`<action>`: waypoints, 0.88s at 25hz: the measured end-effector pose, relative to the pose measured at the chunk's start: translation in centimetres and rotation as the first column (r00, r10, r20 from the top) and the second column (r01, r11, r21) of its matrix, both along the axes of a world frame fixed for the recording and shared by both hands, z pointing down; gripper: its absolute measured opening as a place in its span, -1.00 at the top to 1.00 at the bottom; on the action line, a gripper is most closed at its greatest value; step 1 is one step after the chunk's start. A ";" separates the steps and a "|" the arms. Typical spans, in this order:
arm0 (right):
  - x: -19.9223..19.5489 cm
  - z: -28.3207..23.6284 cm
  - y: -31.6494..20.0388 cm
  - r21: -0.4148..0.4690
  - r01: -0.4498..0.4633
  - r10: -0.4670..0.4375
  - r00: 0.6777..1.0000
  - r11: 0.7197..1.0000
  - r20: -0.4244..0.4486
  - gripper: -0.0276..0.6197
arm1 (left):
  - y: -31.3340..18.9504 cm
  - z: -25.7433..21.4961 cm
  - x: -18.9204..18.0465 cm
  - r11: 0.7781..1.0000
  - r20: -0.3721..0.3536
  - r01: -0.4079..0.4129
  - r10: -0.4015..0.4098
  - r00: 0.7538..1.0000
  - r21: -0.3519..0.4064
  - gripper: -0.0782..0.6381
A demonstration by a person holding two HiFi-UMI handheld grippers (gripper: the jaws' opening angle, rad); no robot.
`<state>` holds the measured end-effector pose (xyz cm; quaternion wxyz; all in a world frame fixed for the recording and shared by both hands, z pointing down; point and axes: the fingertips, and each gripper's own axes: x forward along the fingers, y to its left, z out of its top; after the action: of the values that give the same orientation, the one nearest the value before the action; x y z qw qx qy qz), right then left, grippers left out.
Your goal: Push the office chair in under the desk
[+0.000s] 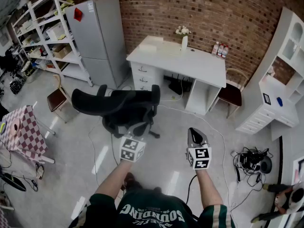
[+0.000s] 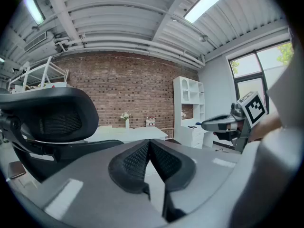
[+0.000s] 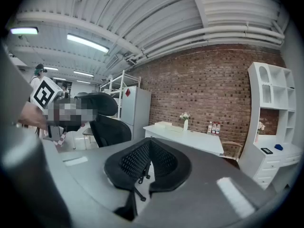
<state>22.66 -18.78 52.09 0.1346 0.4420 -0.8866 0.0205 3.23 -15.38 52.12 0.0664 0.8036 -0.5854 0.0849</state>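
The black office chair (image 1: 123,107) stands on the floor in front of the white desk (image 1: 183,61), apart from it, with its headrest toward me. My left gripper (image 1: 134,139) is held just behind the chair, its jaws shut and empty. My right gripper (image 1: 194,133) hangs to the chair's right, also shut with nothing in it. In the left gripper view the chair's headrest (image 2: 54,120) fills the left, and the desk (image 2: 130,133) lies beyond my shut gripper (image 2: 149,144). The right gripper view shows the chair (image 3: 107,122) at left and the desk (image 3: 190,139) ahead.
A grey fridge (image 1: 99,37) and metal shelves (image 1: 47,37) stand left of the desk. A wooden chair (image 1: 231,94) and a white cabinet (image 1: 273,103) are to its right. A stool (image 1: 57,99) and a checkered table (image 1: 21,129) are at left. Cables (image 1: 251,160) lie at right.
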 end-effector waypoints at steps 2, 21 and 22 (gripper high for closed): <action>0.0 -0.5 -0.4 0.021 -0.010 0.009 1.000 1.000 0.027 0.91 | -0.2 -0.1 -0.1 1.000 0.001 0.003 -0.003 1.000 0.003 0.75; -8.3 -1.2 -2.3 0.056 -0.009 0.006 0.998 0.998 0.065 0.46 | -1.4 0.6 -2.2 0.994 0.037 -0.109 0.109 0.993 0.018 0.75; -8.9 -1.0 -2.5 0.056 -0.005 0.001 0.998 0.998 0.062 0.43 | -1.6 0.8 -2.4 0.993 0.041 -0.114 0.113 0.993 0.017 0.75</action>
<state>13.72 -21.29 51.05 0.0944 0.4460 -0.8900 0.0094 0.85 -17.00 52.90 0.0419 0.8344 -0.5407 0.0988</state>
